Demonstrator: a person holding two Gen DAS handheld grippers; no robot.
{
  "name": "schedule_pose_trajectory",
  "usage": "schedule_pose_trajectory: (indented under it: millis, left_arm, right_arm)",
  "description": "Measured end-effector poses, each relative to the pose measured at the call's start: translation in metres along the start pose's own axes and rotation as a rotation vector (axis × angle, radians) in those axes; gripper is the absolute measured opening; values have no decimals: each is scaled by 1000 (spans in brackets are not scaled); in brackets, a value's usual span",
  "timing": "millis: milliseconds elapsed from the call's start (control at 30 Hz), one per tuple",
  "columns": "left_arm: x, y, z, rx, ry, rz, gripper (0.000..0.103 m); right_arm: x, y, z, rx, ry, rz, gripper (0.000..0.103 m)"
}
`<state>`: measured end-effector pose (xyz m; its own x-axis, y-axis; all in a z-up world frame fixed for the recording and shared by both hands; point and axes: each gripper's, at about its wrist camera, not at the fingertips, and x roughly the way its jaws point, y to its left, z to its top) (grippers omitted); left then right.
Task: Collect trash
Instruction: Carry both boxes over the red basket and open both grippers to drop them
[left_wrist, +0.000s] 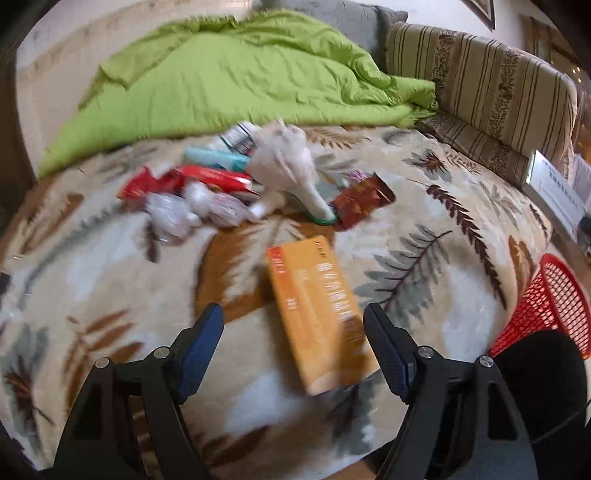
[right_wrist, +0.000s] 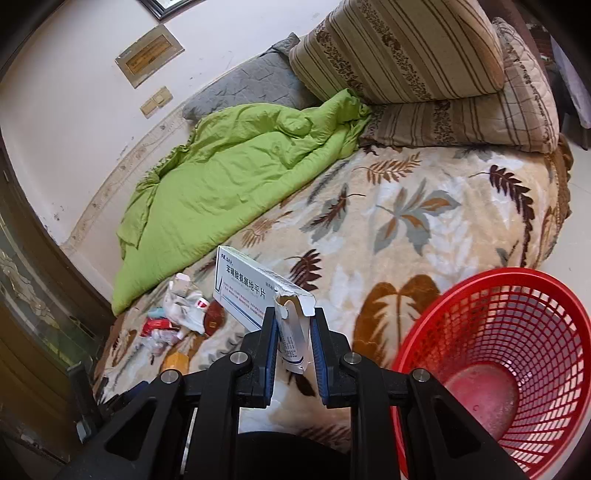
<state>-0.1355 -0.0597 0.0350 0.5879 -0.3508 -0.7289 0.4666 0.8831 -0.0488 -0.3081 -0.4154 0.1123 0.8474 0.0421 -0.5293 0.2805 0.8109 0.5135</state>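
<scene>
Bed: a leaf blanket (left_wrist: 424, 206) covers it, with a green quilt (left_wrist: 236, 81) at 12 o'clock in the left view.
Pillows: striped pillows (right_wrist: 399, 48) sit at 1 o'clock in the right view.
Basket: the red basket (right_wrist: 495, 332) stands at 4 o'clock, just beside the bed.
Trash pile: wrappers and bags (left_wrist: 221, 184) lie near the quilt.
Orange box: the orange box (left_wrist: 317, 314) lies flat on the blanket, between the left fingers.
White box: the white box (right_wrist: 255, 291) is up off the bed.
Left gripper: the left gripper (left_wrist: 293, 325) is spread wide, holding nothing.
Right gripper: the right gripper (right_wrist: 293, 332) squeezes the white box's torn end.
</scene>
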Motion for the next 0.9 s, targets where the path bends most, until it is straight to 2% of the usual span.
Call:
schedule_pose_trajectory:
  millis: [33,67,133,200,233,367,467,600,633,767,900]
  left_arm:
    - [10,-5,3,4,42,2,77]
    - [16,-9,3,3,60,19,77]
    - [26,-14,1,-2,82,2,74]
    - [32,-23,0,37,72,58,52]
    - [32,-27,1,58,61,64,52]
    - [21,-34,8,64,23,7,51]
    - [-1,-61,21,133,-35,-108,51]
    - [-23,-118,44,221,-24,-333,51]
    - [-26,-140,51,239,5,-422,51]
    - [-29,-205,59,289,98,-615,52]
    - [-23,-269,53,325,197,-731,52]
  right_arm:
    - [-3,-2,0,-2,-3,-13,19]
    - [-5,-4,0,-4,-6,-25,19]
    - [-14,-10,1,-15,-18,-69,19]
    - [-23,-18,2,-25,-23,-108,19]
    - [-26,-22,2,-26,-24,-124,19]
    - [-47,-42,2,-18,-27,-202,19]
    - [-63,-53,2,-22,-30,-264,19]
    - [-92,-69,6,-32,-44,-381,19]
    - [-100,-72,8,-39,-50,-420,19]
    - [-119,-84,9,-36,-45,-511,19]
    - [-118,-93,7,-22,-6,-565,21]
